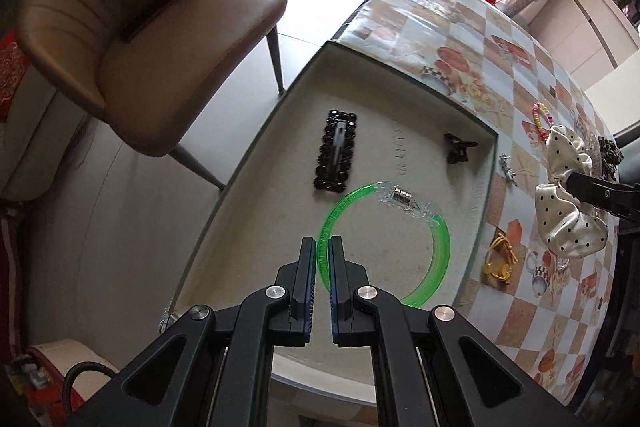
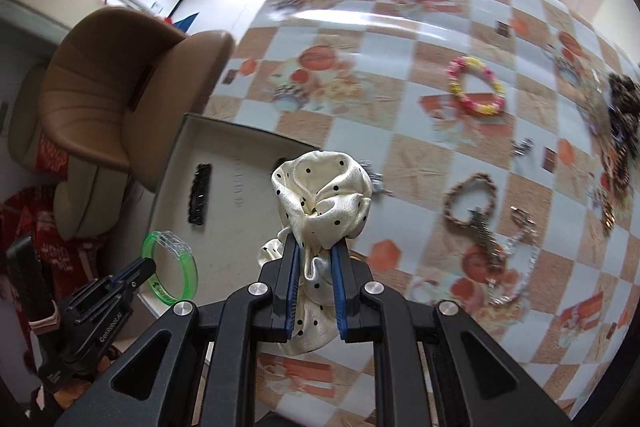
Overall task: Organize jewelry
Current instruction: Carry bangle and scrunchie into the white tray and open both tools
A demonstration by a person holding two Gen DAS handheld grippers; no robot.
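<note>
1. Left gripper (image 1: 323, 255) is clamped on the rim of the green bangle (image 1: 440, 247), held over the shallow box (image 1: 490, 163); can't tell whether the bangle's far side rests on the box floor or hangs clear
2. Right gripper (image 2: 316, 259) is clamped on the cream polka-dot scrunchie (image 2: 324, 195), carried above the checked tablecloth (image 2: 400, 27) just beside the box's right wall, not yet over it
3. Already in the box: black beaded hair clip (image 1: 335, 151) and small black claw clip (image 1: 458, 147), lying well apart
4. Left on the table: pink-yellow bead bracelet (image 2: 476, 91), brown bead bracelet (image 2: 470, 199) with a metal piece across it, silver chain (image 2: 516, 267), yellow hair ties (image 1: 498, 259) and a small silver piece (image 1: 506, 167) near the box wall, plus a dark blurred pile (image 2: 622, 115) at the far right edge
5. Estimate: under half done; two in, two in transit, six or so to go
6. Next, likely: set down the bangle and scrunchie in free floor space, not on the clips
</note>
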